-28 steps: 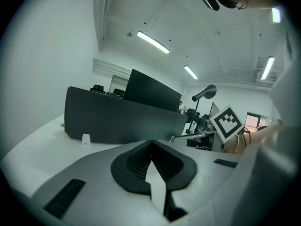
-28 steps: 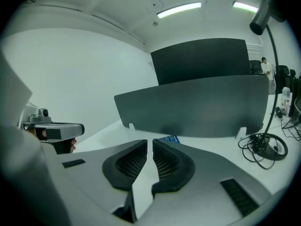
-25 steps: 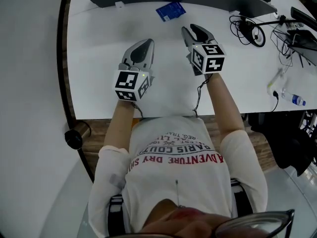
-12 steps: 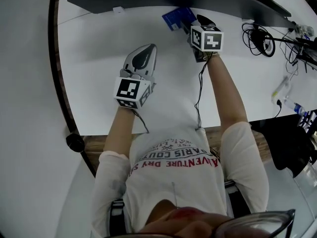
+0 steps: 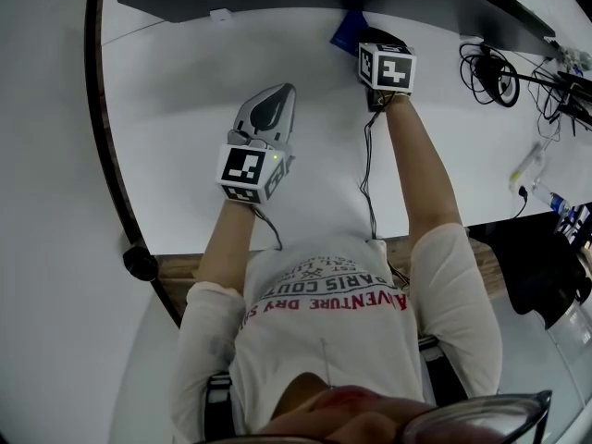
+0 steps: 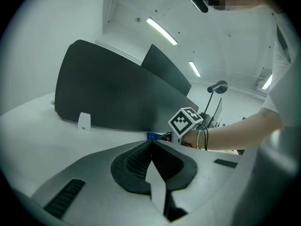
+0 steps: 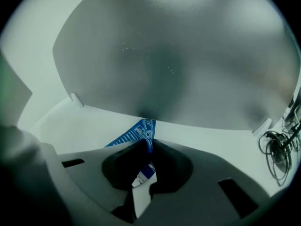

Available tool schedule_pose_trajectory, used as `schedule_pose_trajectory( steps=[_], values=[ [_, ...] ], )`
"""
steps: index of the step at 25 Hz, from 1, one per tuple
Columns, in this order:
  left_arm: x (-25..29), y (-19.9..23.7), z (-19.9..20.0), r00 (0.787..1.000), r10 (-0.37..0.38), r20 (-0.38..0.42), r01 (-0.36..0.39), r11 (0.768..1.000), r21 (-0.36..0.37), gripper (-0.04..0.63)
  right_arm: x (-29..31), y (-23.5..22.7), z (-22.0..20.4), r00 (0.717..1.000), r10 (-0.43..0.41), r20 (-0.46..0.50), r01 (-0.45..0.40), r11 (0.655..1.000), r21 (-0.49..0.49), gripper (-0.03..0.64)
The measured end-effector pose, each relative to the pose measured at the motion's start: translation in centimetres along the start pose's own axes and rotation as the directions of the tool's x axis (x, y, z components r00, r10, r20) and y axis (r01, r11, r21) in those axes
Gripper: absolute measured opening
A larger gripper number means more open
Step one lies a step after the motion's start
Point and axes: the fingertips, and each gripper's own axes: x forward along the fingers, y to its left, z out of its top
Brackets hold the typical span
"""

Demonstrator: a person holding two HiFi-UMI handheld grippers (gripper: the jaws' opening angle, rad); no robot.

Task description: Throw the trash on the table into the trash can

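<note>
Blue wrapper lies at the far side of the white table in the head view, the right gripper on it at full arm's reach and the left gripper held nearer. In the left gripper view the jaws meet on nothing. In the right gripper view the jaws, pitched steeply down, have just been closing and pinch only the wrapper's corner, so the slick film could slip free on lifting.
</note>
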Motion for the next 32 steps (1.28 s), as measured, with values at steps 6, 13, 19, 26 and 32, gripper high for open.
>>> schedule_pose_trajectory(
  steps=[6, 13, 19, 26, 32],
  values=[
    [-0.6, -0.3, 0.1, 1.000, 0.026, -0.004, -0.026, 1.000, 0.000, 0.023, -1.7, 1.4, -2.3, 0.995, 0.081, -0.050, -0.083, 0.996, -0.032, 0.040],
    [-3.2, -3.4, 1.5, 0.995, 0.091, 0.038, -0.090, 0.996, -0.006, 0.023, -8.5, 4.9, -1.6, 0.977, 0.207, 0.056, -0.207, 0.978, -0.003, 0.037],
    [-10.5, -5.9, 1.4, 0.956, 0.272, 0.107, -0.271, 0.962, -0.025, 0.023, -15.7, 11.0, -0.2, 0.908, 0.394, 0.139, -0.381, 0.917, -0.116, 0.037],
    [-22.4, -8.9, -2.0, 0.835, 0.516, 0.191, -0.506, 0.856, -0.105, 0.023, -23.8, 21.0, -3.9, 0.768, 0.634, 0.092, -0.602, 0.763, -0.237, 0.037],
    [-34.1, -11.3, -7.0, 0.656, 0.724, 0.215, -0.690, 0.690, -0.216, 0.023, -29.6, 31.3, -9.2, 0.621, 0.784, -0.028, -0.732, 0.567, -0.378, 0.038]
  ],
)
